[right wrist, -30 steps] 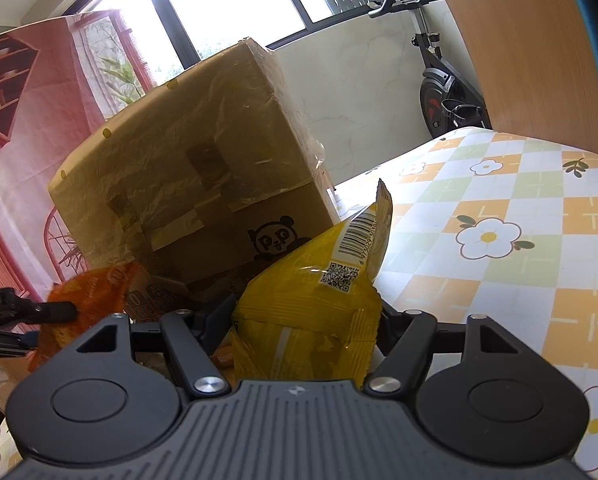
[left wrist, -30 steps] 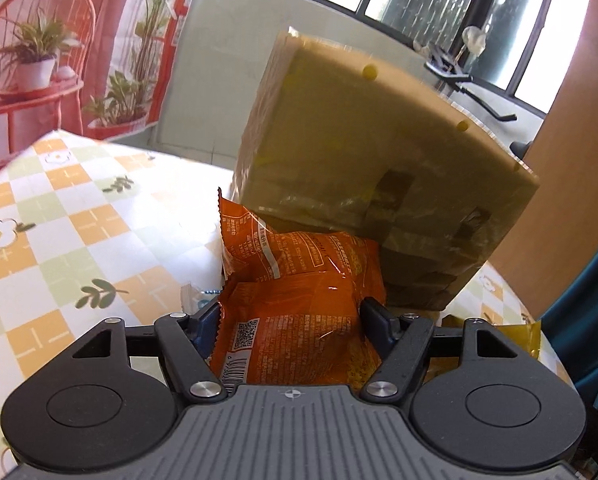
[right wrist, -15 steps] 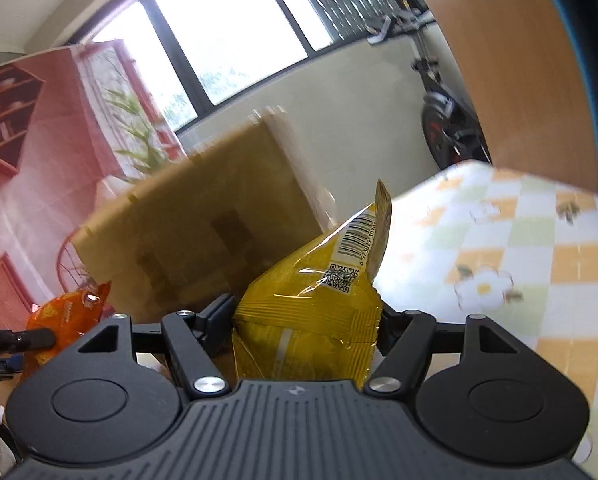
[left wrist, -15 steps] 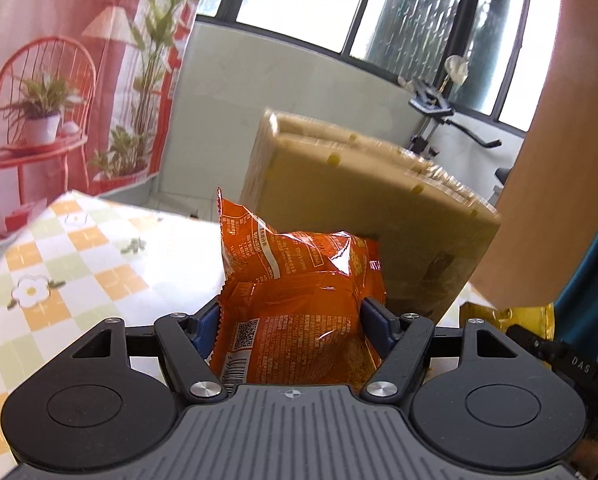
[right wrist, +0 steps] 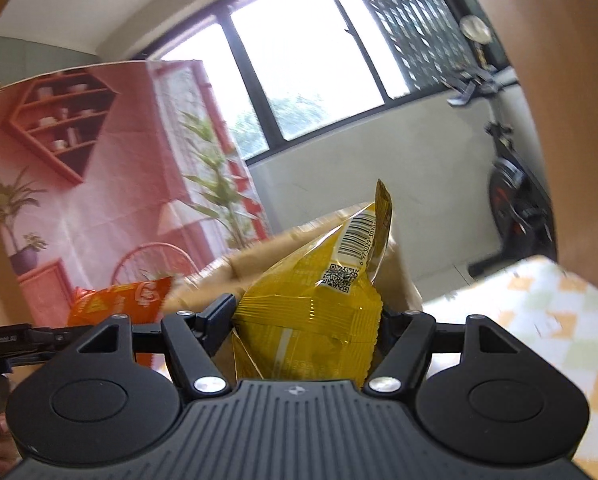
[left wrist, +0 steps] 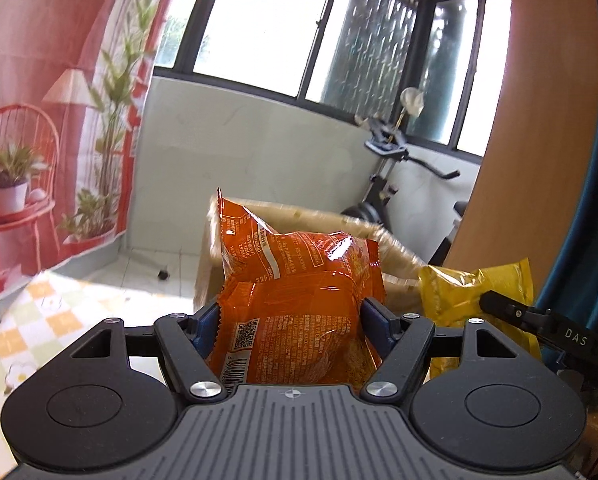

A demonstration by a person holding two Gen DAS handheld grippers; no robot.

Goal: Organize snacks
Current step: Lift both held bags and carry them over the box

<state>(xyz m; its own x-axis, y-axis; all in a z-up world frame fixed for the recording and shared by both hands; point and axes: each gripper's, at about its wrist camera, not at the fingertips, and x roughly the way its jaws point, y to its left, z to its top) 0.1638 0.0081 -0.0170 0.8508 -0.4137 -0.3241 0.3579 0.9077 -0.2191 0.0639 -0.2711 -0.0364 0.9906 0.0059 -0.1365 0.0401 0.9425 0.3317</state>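
My left gripper (left wrist: 291, 316) is shut on an orange snack bag (left wrist: 299, 280) and holds it up in the air. My right gripper (right wrist: 307, 316) is shut on a yellow snack bag (right wrist: 315, 300), also raised. Each bag shows in the other view: the yellow bag (left wrist: 459, 300) at right in the left wrist view, the orange bag (right wrist: 119, 300) at left in the right wrist view. A taped cardboard box (left wrist: 395, 256) stands just behind and below both bags; only its top edge (right wrist: 259, 256) shows.
The table with a checked floral cloth (left wrist: 27, 320) lies low at left in the left wrist view, and it also shows at right in the right wrist view (right wrist: 539, 300). A wooden panel (left wrist: 519, 160) rises at right. An exercise bike (left wrist: 387, 184) stands behind by the wall.
Both grippers have risen with their bags, so the box has dropped from filling the views to a low edge. The two bags have come closer together.
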